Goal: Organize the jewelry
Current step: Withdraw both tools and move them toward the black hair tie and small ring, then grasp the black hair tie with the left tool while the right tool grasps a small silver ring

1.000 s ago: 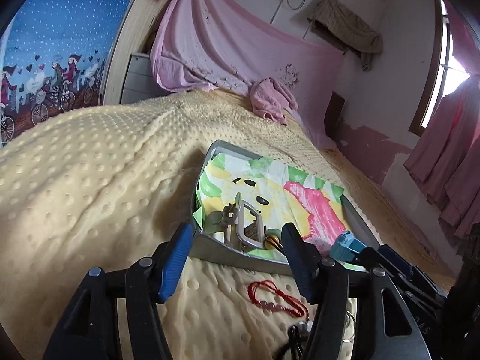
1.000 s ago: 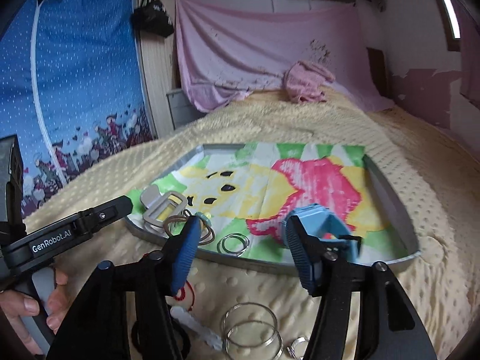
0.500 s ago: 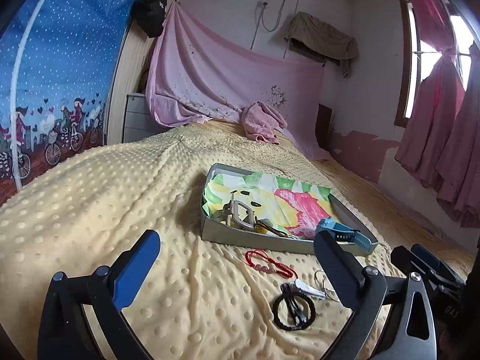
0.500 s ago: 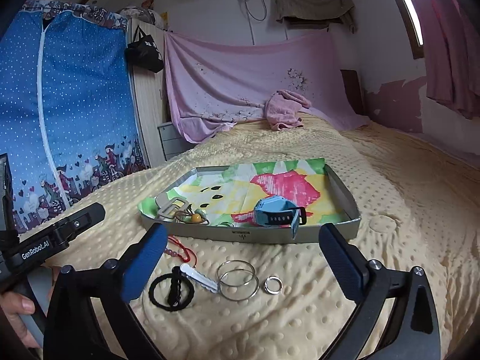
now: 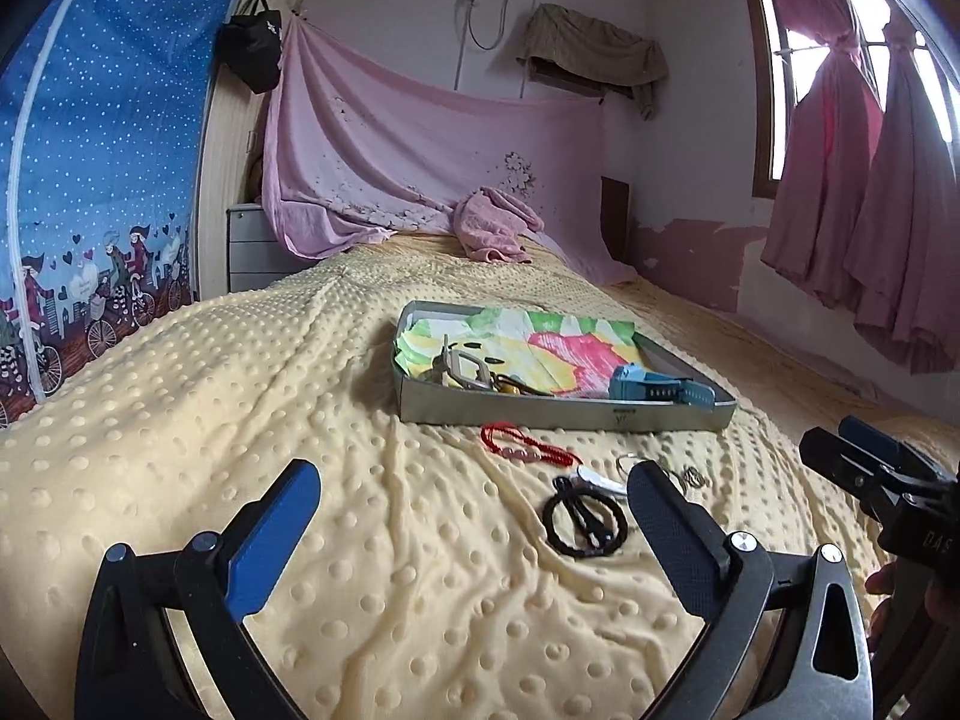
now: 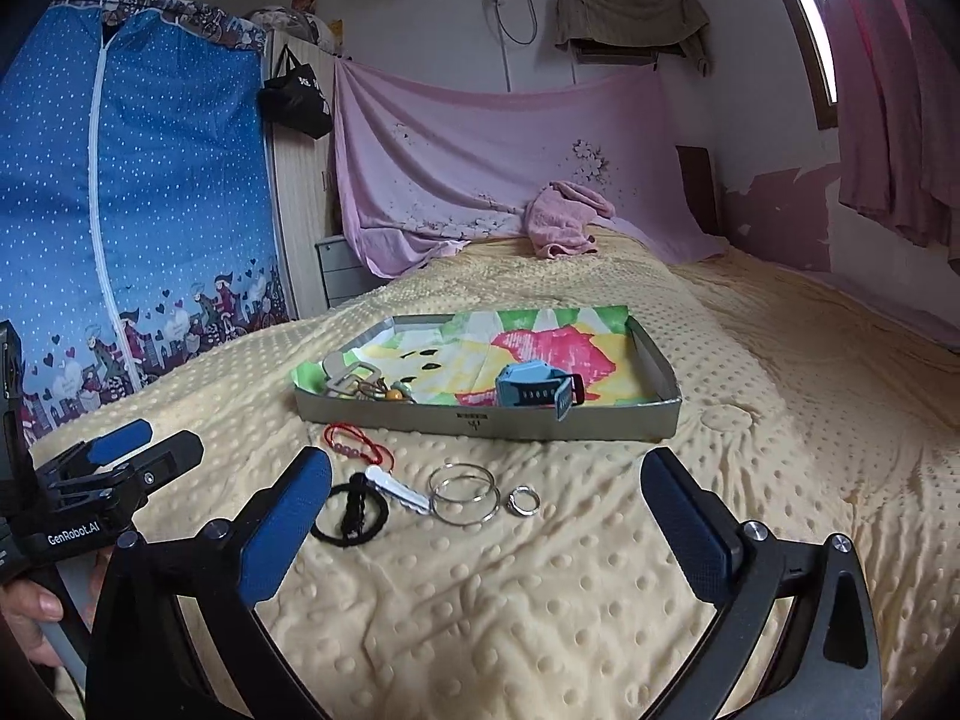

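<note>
Right wrist view: right gripper and left gripper gape wide, holding nothing; grey rectangular metal tray holds blue plastic watch near its front edge.

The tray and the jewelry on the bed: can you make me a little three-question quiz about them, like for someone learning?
1. True or false: the blue watch lies inside the tray.
2. Which piece lies closest to the tray's front wall? A) the red bracelet B) the small silver ring C) the black hair tie
3. Fill in: the fingers of the right gripper hold ____.

Key: 1 true. 2 A. 3 nothing; both the right and the left gripper are wide open over the yellow blanket.
</note>
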The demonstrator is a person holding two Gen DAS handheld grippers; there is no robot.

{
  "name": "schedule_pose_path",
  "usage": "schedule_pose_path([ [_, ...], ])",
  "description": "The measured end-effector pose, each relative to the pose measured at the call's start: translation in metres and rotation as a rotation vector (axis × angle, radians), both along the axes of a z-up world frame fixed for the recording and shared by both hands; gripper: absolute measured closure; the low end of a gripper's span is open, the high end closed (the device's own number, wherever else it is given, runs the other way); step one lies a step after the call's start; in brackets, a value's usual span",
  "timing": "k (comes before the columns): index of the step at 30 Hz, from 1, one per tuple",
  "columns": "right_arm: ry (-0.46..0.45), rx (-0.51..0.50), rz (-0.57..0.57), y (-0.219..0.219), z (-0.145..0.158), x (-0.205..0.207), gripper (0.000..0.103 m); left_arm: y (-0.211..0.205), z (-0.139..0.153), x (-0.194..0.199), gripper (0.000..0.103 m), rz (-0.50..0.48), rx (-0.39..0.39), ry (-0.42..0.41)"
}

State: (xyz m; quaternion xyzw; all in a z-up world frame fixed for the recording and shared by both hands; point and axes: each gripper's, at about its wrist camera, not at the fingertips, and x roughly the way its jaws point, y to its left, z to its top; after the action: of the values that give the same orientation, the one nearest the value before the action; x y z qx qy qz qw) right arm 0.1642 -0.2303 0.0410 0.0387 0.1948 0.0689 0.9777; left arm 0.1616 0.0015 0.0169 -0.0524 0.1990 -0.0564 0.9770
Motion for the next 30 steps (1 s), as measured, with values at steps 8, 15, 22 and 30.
schedule_pose_path([
  [8,0.029,-0.066,0.006,-0.002,-0.005,-0.001,0.002,-0.008,-0.007,0.005,0.0,-0.043,0.038,0.056],
  [15,0.109,-0.079,0.02,-0.007,-0.012,0.019,0.002,-0.016,-0.017,0.027,0.0,-0.096,0.042,0.149],
  [22,0.161,-0.092,0.054,-0.002,-0.024,0.042,0.002,-0.024,-0.026,0.048,0.02,-0.148,0.026,0.222],
  [30,0.219,-0.048,0.061,0.002,-0.041,0.067,0.035,-0.034,-0.036,0.067,0.048,-0.203,0.011,0.3],
])
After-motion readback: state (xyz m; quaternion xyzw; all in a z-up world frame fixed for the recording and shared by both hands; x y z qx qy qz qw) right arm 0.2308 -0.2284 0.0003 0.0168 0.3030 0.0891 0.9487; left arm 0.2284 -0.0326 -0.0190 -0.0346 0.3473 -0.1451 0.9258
